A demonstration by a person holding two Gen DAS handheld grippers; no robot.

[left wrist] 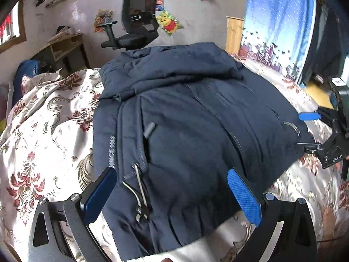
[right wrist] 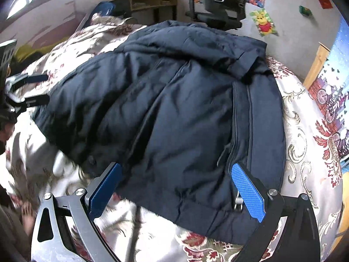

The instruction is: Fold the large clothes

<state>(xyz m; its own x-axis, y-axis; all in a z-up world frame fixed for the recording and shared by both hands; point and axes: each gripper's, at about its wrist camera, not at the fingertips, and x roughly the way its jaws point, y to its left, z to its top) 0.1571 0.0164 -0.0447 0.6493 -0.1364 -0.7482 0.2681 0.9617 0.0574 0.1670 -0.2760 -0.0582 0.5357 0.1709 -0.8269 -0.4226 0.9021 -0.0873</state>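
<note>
A large navy padded jacket lies spread on a floral bed cover, hood bunched at the far end; it also shows in the right wrist view. My left gripper is open above the jacket's near hem, by a zip pull. My right gripper is open over the hem at the other side, near the side zip. Each gripper shows in the other's view: the right one at the right edge, the left one at the left edge, both open beside the jacket.
A black office chair and a wooden desk stand beyond the bed's far end. A blue curtain hangs on the right. A blue bag sits at the bed's far left corner.
</note>
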